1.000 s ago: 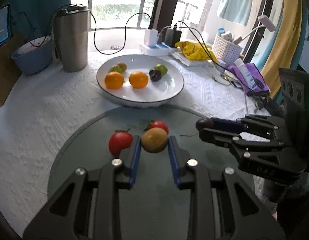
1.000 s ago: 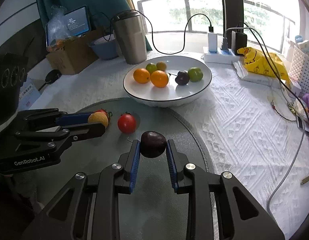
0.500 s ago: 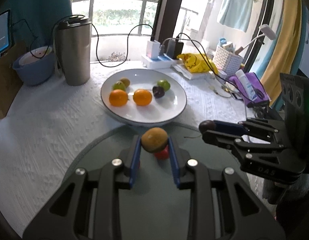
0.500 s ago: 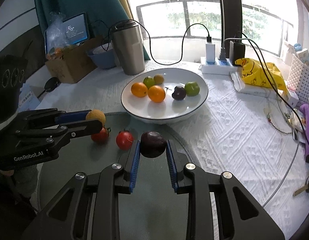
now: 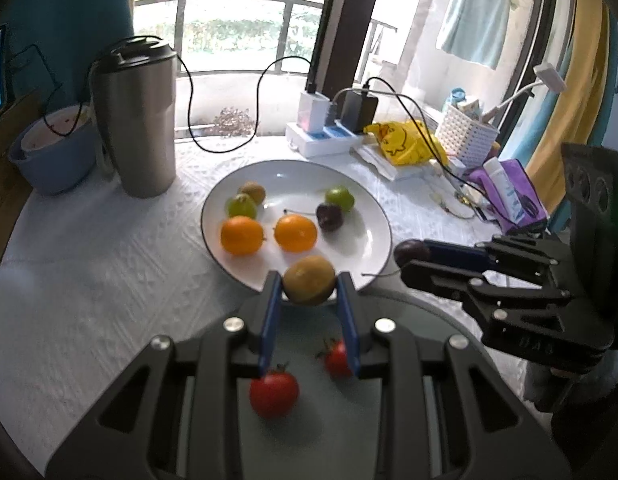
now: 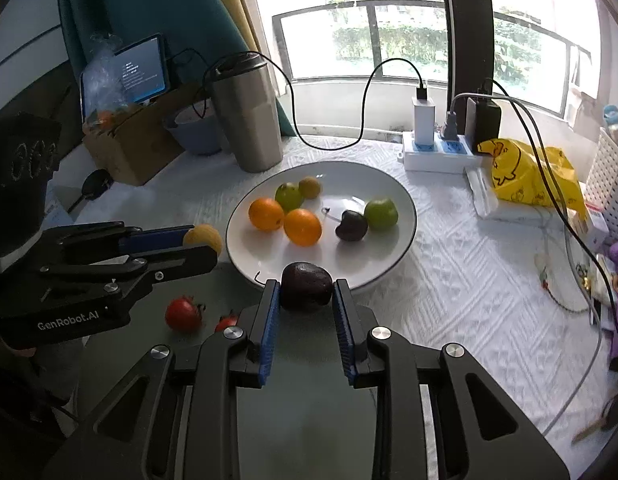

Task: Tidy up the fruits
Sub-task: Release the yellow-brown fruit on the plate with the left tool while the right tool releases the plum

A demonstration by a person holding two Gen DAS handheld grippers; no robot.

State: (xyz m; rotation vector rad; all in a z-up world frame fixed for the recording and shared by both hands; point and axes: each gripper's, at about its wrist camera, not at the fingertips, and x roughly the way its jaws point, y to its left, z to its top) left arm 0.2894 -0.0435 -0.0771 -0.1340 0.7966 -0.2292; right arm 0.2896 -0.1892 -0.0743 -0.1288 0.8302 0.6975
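Note:
My left gripper [image 5: 309, 292] is shut on a brown-yellow kiwi-like fruit [image 5: 309, 279], held above the near rim of the white plate [image 5: 379, 216]. My right gripper [image 6: 305, 294] is shut on a dark purple plum [image 6: 306, 286], also at the plate's near rim [image 6: 407, 240]. The plate holds two oranges [image 5: 241, 235], green fruits [image 5: 339, 198], a dark plum [image 5: 329, 216] and a small brown fruit. Two red tomatoes [image 5: 273, 395] lie on the dark round mat [image 5: 329, 420] below my left gripper. Each gripper shows in the other's view, the right [image 5: 413, 254] and the left [image 6: 203, 240].
A steel tumbler [image 5: 137, 120] and a blue bowl [image 5: 49, 156] stand left of the plate. A power strip with chargers and cables [image 5: 329, 136], a yellow bag [image 5: 405, 140], a white basket [image 5: 467, 136] and purple pouch [image 5: 509, 192] crowd the back right. A tablet and cardboard box [image 6: 129, 136] sit far left.
Both grippers have lifted their fruits off the mat and moved forward to the plate's near rim. The two tomatoes stayed on the mat, now under and behind the left fingers.

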